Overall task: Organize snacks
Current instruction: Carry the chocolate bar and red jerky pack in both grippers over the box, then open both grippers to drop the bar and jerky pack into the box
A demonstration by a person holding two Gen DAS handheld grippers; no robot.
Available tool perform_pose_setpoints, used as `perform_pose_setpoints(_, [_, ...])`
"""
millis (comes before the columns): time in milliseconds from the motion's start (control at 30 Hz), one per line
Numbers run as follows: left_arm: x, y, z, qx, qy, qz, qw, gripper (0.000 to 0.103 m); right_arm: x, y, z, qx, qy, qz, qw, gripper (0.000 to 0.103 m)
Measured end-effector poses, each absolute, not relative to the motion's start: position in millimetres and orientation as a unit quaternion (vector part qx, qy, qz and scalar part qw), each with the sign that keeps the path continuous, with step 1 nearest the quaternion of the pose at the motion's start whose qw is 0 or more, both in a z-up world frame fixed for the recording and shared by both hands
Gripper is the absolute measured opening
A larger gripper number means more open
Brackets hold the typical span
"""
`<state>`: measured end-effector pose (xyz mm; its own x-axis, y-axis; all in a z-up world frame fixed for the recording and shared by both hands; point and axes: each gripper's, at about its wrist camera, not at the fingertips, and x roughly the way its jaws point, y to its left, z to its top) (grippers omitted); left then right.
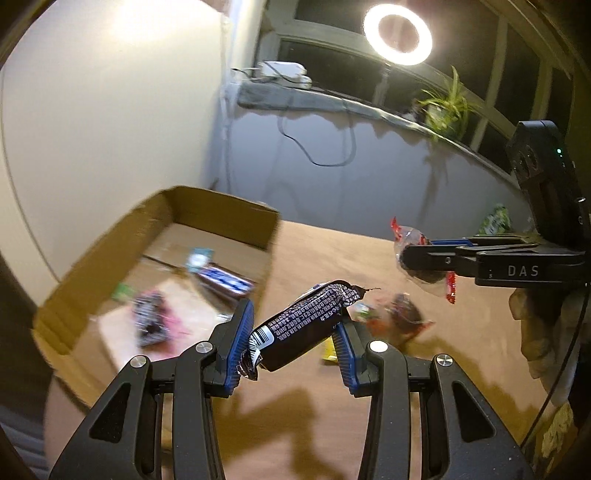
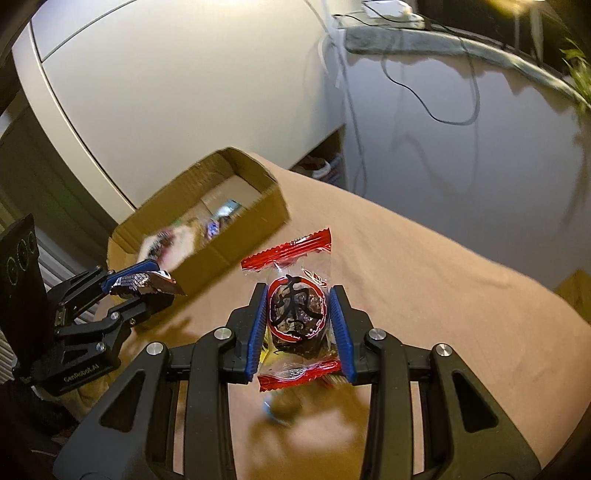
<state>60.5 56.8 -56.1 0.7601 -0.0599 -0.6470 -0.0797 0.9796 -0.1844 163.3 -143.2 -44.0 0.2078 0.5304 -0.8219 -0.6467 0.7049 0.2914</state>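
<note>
My left gripper (image 1: 295, 321) is shut on a dark snack bar wrapper (image 1: 306, 321) with white print, held slantwise above the tan table (image 1: 332, 406). In the right wrist view that gripper (image 2: 147, 288) sits low at the left, beside the cardboard box (image 2: 236, 254). My right gripper (image 2: 298, 317) is shut on a clear packet with red ends (image 2: 297, 314) holding a dark snack. From the left wrist view the right gripper (image 1: 413, 258) comes in at the right with the red-ended packet (image 1: 421, 262). The cardboard box (image 1: 92, 266) stands open at the left with several snacks inside.
Loose wrapped snacks (image 1: 391, 314) and a yellow packet (image 1: 328, 350) lie on the table under the left gripper. A green packet (image 1: 496, 219) lies far right. A ring light (image 1: 397, 35), a plant (image 1: 448, 103) and cables sit along the window ledge behind.
</note>
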Motion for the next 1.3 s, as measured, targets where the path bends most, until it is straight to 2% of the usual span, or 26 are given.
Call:
perform_pose_setpoints(533, [68.7,140.1,-63.3,-0.128,0.354,0.068,0.924,0.04,186.8,-12.1,-53.1,-0.084,0.505,0.438,0.739,0.035])
perform_pose_setpoints(1100, [78.1,154.2,-73.4,-0.13,0.37,0.079,0.917,0.041,190.1,40.7,-86.2,-0.12,0.532,0.441,0.713,0.036])
perform_pose_setpoints(1233, [79.4,153.8,-73.0,-0.129,0.37,0.084,0.916,0.041,190.7,45.1,-86.3,-0.125,0.531,0.44,0.713,0.039])
perform_pose_setpoints(1300, [78.9,153.5,-72.6,-0.128,0.369,0.087,0.917,0.042,192.3,46.2,-85.7,-0.127,0.529,0.439,0.715,0.05])
